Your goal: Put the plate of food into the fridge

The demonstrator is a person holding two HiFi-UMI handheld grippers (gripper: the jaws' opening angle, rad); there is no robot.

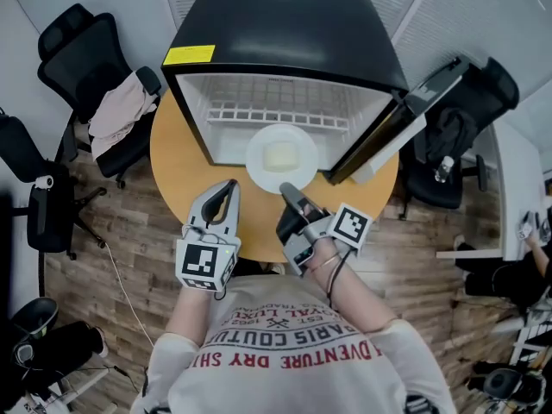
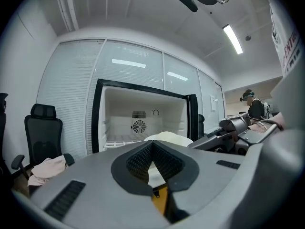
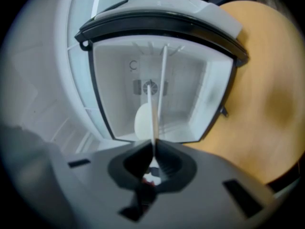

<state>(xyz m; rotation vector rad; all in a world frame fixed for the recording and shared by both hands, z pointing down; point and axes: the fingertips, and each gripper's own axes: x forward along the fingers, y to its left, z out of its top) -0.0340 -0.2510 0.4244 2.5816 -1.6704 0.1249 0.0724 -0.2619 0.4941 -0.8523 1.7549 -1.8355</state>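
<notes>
A white plate with a pale yellow piece of food hovers at the mouth of the open black mini fridge. My right gripper is shut on the plate's near rim. In the right gripper view the plate runs edge-on as a thin white line from the jaws toward the fridge's white interior. My left gripper hangs shut and empty over the table's near edge, left of the plate. In the left gripper view, the plate and the right gripper show above the closed jaws.
The fridge stands on a round wooden table, its door swung open to the right. A wire shelf crosses its interior. Black office chairs stand on the left, one draped with pink cloth; another chair is on the right.
</notes>
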